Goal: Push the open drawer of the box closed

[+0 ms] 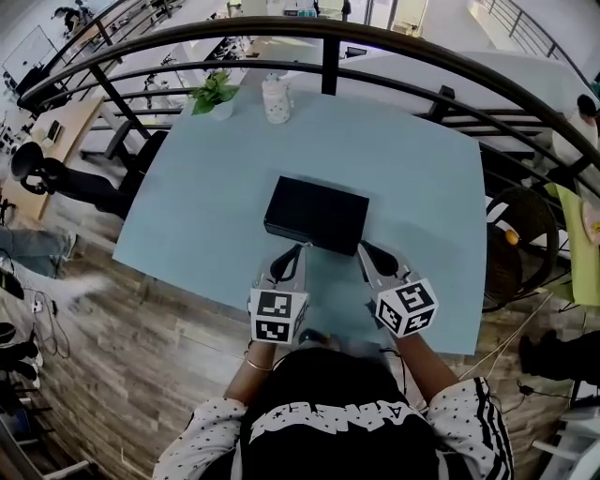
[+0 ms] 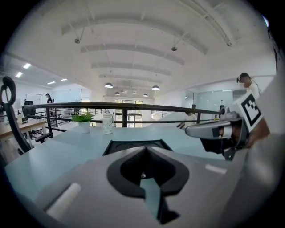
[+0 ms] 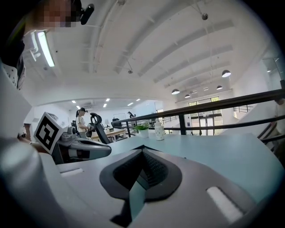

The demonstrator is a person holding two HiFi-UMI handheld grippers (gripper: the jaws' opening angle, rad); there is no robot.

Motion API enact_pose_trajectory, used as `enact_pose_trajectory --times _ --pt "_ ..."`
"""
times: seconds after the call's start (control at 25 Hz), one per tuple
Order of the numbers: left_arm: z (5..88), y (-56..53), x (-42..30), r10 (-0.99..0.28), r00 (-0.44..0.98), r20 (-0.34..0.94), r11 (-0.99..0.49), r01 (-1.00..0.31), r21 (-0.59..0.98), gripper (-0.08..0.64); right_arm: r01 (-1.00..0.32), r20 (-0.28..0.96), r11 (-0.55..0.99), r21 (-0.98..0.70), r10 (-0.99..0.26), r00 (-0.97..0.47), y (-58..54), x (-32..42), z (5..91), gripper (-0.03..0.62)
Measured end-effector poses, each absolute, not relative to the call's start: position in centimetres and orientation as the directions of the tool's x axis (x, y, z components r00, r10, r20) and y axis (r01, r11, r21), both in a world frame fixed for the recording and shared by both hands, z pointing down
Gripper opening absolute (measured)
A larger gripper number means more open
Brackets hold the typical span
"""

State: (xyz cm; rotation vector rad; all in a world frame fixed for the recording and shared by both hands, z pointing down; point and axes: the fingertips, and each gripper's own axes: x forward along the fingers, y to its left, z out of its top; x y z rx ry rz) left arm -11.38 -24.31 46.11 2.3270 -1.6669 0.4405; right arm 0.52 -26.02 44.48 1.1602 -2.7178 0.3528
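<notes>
Black box (image 1: 316, 215) (pale-blue table (image 1: 206, 187) beneath)

Open-plan office, upper level | black railing (image 1: 326, 56) at far edge of pale blue table (image 1: 422, 159) | desk chairs (image 1: 70, 180) left | desks (image 3: 115, 132) and round ceiling lamps (image 2: 108, 85) beyond

Pale blue table (image 1: 412, 169) beside a curved black railing (image 1: 281, 28), wood-plank floor (image 1: 141, 347), black office chair (image 1: 70, 180) at the left, white ribbed ceiling (image 2: 142, 42) with round hanging lamps (image 2: 109, 85)
</notes>
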Motion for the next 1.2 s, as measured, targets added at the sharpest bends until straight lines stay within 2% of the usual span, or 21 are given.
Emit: enact_pose_trajectory --times 0.64,1.2 --pt "41.3 -22.0 -12.1 -0.905 0.297 0.305 -0.313 -0.950 -0.004 0.000 -0.685 0.148 0.724 -0.081 -0.671 -0.727 -23.2 -0.8 40.4 -0.003" --pt "41.1 -21.1 -11.9 -0.905 0.301 0.301 -0.315 -0.949 0.001 0.000 -0.689 0.142 0.723 -0.051 -0.677 -0.722 -22.4 -0.5 40.1 -0.003"
